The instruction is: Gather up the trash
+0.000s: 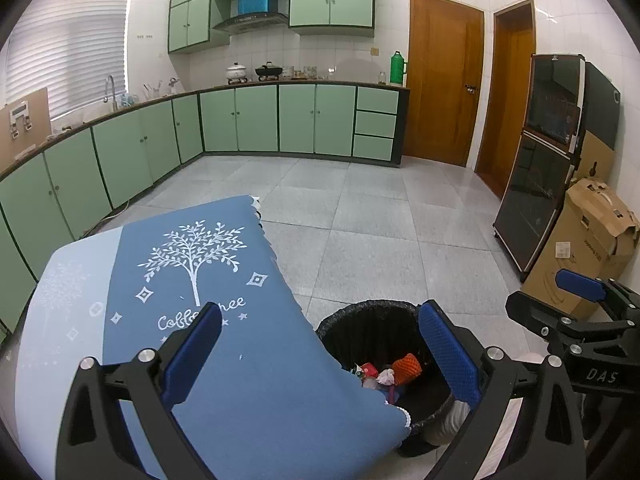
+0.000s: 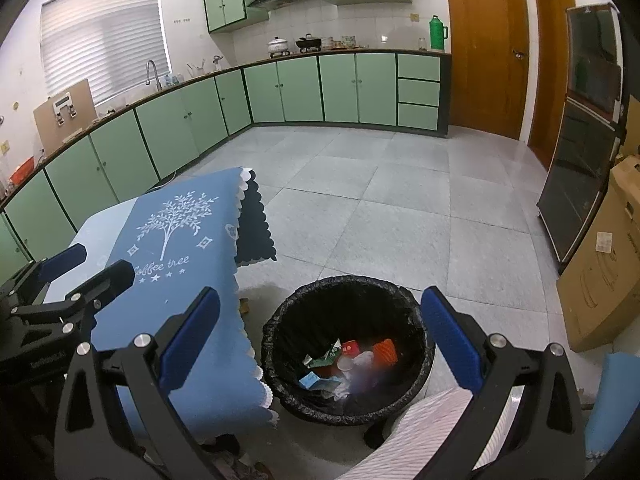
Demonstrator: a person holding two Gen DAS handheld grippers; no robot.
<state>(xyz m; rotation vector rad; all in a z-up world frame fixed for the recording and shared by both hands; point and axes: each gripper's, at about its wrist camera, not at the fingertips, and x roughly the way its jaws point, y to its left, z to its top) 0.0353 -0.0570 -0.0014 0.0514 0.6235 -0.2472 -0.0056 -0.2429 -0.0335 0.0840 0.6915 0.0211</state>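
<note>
Left wrist view is showing the left gripper (image 1: 320, 350) hanging with its fingers spread wide and holding nothing, over the edge of the desk (image 1: 60, 320), whose blue tablecloth (image 1: 240, 380) is lying bare of litter where it shows. Right of the cloth, the trash bin (image 1: 340, 320) is standing on the floor (image 1: 360, 240) just beside the desk, its black liner folded over the rim, and the trash (image 1: 406, 368) is already sitting at the bottom: an orange mesh piece, crumpled white paper, small cartons. Right wrist view is showing the right gripper (image 2: 320, 344) likewise gaping and empty above the bin, a blurred pale scrap among the rubbish. These scraps are looking light, soft and crushable, so pinching a bunched fold or a carton edge should be enough. Beyond, the grey tiled floor is lying open, with green cabinets (image 2: 160, 128) on the left and cardboard boxes (image 2: 600, 280) on the right.
</note>
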